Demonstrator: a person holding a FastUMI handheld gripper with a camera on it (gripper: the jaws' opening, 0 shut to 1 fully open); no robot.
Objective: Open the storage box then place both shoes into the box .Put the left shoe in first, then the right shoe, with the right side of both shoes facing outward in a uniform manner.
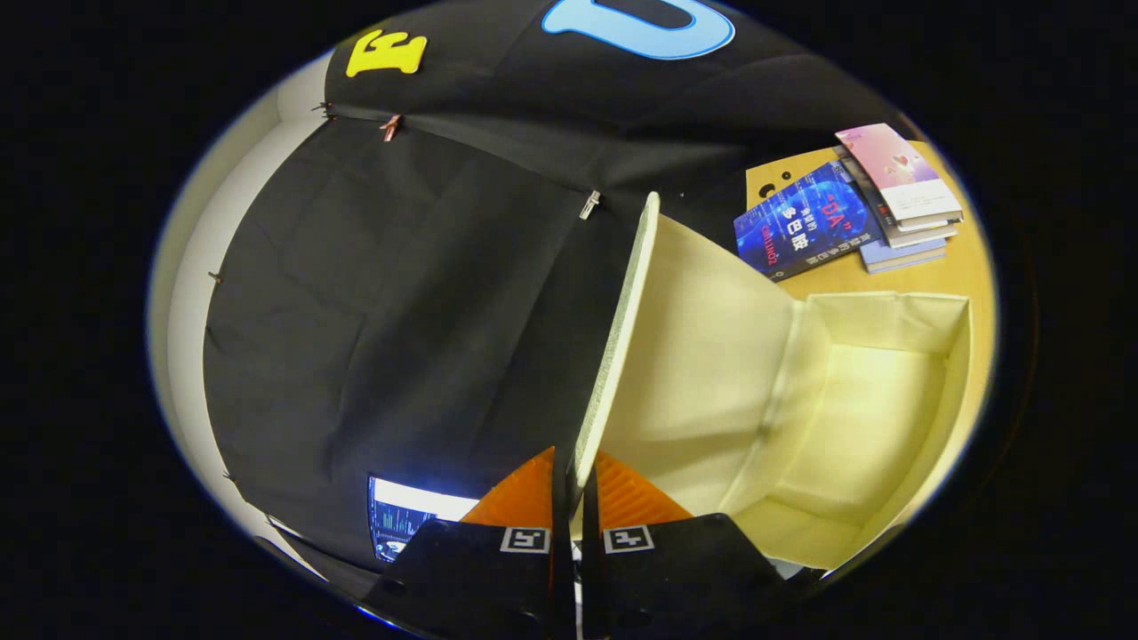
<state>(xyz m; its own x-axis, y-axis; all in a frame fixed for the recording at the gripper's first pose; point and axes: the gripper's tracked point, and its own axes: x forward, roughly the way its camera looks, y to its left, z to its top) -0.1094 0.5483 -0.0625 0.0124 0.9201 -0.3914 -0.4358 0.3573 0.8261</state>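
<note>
While pinched by jaws, cream lid [622, 338] raised.

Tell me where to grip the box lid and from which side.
Grip the lid at its thin free edge, coming edge-on from opposite the hinge, as the gripper does now: the raised flap presents only that rim, and both orange fingers pinch it above the open storage box.

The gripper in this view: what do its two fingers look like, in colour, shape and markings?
The gripper has two orange, ribbed, wedge-shaped fingers on black blocky bases. Each base carries a small square black-and-white marker near the finger.
</note>
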